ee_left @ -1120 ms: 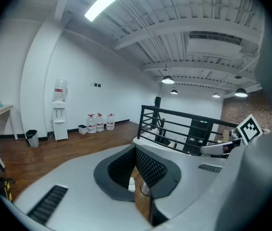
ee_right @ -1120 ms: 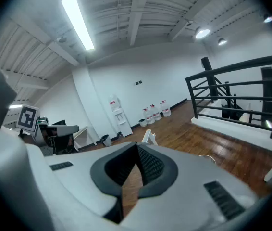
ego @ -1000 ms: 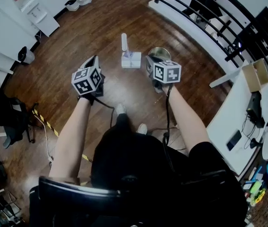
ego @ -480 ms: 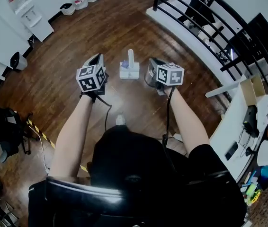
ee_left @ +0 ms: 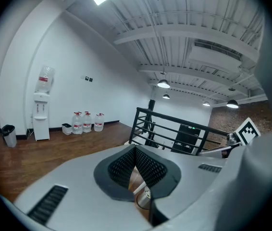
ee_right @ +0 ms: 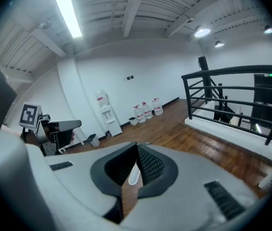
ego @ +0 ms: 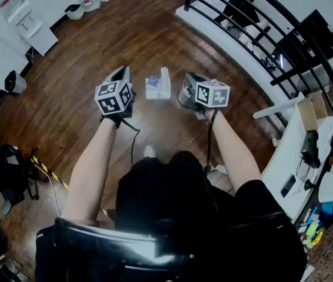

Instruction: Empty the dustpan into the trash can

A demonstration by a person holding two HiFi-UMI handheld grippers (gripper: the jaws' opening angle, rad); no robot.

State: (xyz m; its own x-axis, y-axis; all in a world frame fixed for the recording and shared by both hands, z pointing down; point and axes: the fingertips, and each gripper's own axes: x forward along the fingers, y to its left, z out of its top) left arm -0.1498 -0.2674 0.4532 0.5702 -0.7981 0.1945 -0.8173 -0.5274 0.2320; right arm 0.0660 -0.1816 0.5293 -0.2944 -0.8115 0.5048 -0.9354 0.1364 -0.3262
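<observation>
Dustpan (ego: 156, 89) sits on the wood floor (ego: 90, 46), handle running toward 12 o'clock, at 3 o'clock of left gripper (ego: 120, 76) and 9 o'clock of right gripper (ego: 192, 81), right seemingly nearer; both jaws together, empty; trash can (ego: 182, 97) just beside.

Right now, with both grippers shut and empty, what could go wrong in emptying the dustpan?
The left gripper and right gripper are both shut. Pushed like that at the dustpan, with its upright handle, they could tip and spill it. The trash can stands close beside the dustpan, partly hidden behind the right gripper in the head view, so it may get bumped. A cable hangs near the person's shoe and might snag.
</observation>
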